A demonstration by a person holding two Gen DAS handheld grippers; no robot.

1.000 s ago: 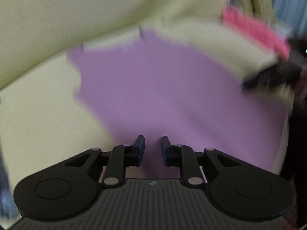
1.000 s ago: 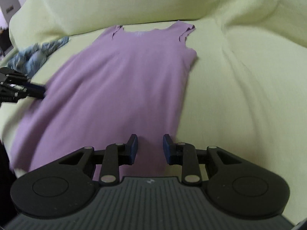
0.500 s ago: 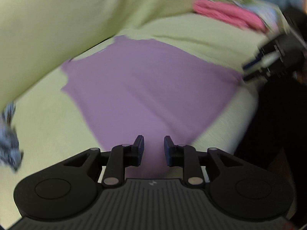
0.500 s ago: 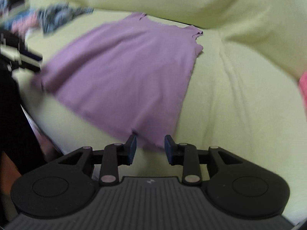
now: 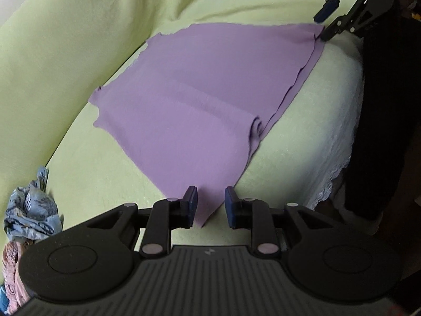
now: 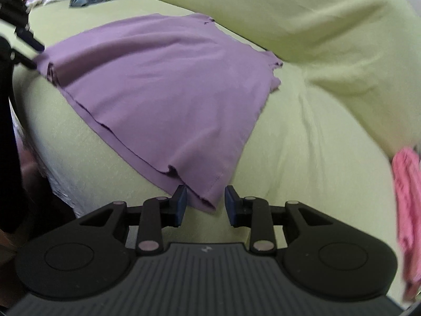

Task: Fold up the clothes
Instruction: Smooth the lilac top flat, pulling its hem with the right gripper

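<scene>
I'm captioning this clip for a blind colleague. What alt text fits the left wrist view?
The open left gripper straddles a hem corner of a purple top spread flat on a light green sofa. The right gripper, also open, is at the far hem corner; patterned blue cloth lies bunched at left.

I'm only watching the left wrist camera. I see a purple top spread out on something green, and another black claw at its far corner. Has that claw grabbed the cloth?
Observer: No. The right gripper is open, and a hem corner of the purple sleeveless top lies between its fingers, unpinched.
Operator: Is there anything else over on that side?
Observer: Yes, a pink cloth lies at the right edge of that view, apart from the top.
Operator: And is the green stuff flat there?
Observer: Not quite. The green cover has a crease running down it beside the top.
</scene>
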